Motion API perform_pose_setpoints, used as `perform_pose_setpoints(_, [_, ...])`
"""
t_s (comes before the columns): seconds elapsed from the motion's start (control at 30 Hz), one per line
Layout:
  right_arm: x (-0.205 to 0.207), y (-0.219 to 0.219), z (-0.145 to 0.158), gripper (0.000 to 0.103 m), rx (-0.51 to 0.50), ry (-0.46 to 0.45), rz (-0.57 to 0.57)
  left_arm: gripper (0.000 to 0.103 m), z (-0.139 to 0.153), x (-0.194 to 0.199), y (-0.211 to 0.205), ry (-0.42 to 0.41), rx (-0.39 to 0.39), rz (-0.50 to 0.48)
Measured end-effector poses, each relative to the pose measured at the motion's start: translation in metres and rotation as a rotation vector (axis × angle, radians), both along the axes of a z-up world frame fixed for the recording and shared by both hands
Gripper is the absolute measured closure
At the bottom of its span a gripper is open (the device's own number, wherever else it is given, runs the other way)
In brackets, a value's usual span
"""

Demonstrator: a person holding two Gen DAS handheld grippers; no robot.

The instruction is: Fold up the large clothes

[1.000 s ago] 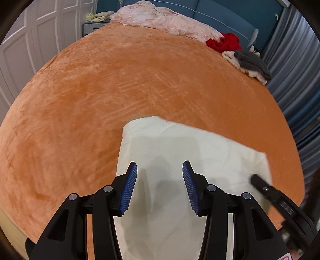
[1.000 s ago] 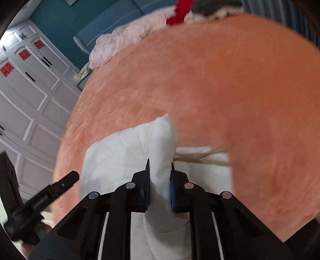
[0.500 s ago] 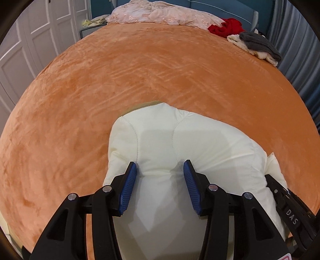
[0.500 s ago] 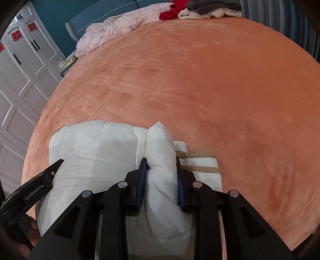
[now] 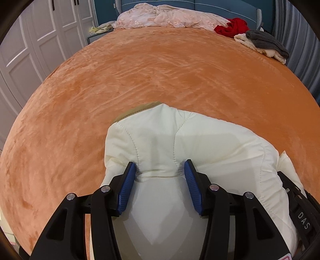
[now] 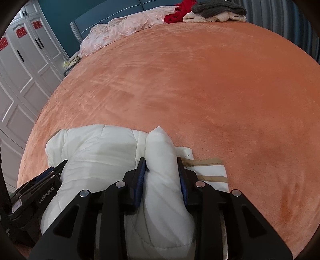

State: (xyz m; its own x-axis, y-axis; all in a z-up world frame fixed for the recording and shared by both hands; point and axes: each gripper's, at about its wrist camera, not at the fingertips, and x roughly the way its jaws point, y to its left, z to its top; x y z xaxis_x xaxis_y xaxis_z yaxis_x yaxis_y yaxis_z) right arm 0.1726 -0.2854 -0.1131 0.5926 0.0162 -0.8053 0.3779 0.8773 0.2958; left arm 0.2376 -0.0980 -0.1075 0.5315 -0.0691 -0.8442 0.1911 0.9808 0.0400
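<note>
A cream quilted padded garment (image 5: 180,144) lies folded on the orange bedspread (image 5: 140,70) near the front edge. My left gripper (image 5: 160,170) stands open, its blue pads (image 5: 128,180) on either side of a puffed fold of the garment. In the right wrist view the same garment (image 6: 96,148) shows tan trim at its right edge. My right gripper (image 6: 160,166) has its jaws part-way apart, pressed against a thick roll of the garment between them. Each gripper shows at the side of the other's view.
At the far end of the bed lie a pink lace cover (image 5: 166,18), a red garment (image 5: 232,26) and a grey and cream pile (image 5: 264,43). White wardrobe doors (image 5: 30,40) stand to the left, grey curtains (image 5: 296,30) to the right.
The flat garment has been folded over into a puffy bundle. My right gripper's jaws have widened around the roll. Both grippers have dropped lower towards the bed.
</note>
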Motion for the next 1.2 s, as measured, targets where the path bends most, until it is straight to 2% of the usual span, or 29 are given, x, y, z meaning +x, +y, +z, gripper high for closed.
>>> perform_pose_setpoints(0.77, [-0.001,0.004,-0.004,0.075,-0.016,-0.028,-0.012,0.054,-0.008,0.002,0.001,-0.039,0.012,0.013])
perform_pose_setpoints(0.87, [-0.003,0.0,-0.001,0.074,0.014,-0.042,-0.013,0.053,-0.004,0.002,0.007,-0.032,-0.025,0.015])
perform_pose_setpoints(0.93, [-0.008,-0.008,0.004,0.073,0.07,-0.057,-0.016,0.05,0.002,0.001,0.017,-0.011,-0.094,0.015])
perform_pose_setpoints(0.97, [-0.013,-0.013,0.009,0.069,0.108,-0.059,-0.024,0.046,0.008,-0.001,0.027,0.005,-0.145,0.013])
perform_pose_setpoints(1.03, [-0.031,-0.02,0.024,0.05,0.149,-0.075,-0.044,0.04,0.02,-0.008,0.042,0.022,-0.211,0.016])
perform_pose_setpoints(1.07, [-0.045,-0.022,0.034,0.031,0.15,-0.097,-0.055,0.033,0.026,-0.014,0.05,0.028,-0.24,0.023])
perform_pose_setpoints(1.1, [-0.057,-0.022,0.042,0.021,0.142,-0.107,-0.06,0.023,0.033,-0.023,0.063,0.037,-0.264,0.05])
perform_pose_setpoints(1.2, [-0.084,-0.02,0.051,0.02,0.158,-0.093,-0.006,0.022,0.037,-0.046,0.093,0.107,-0.365,0.092])
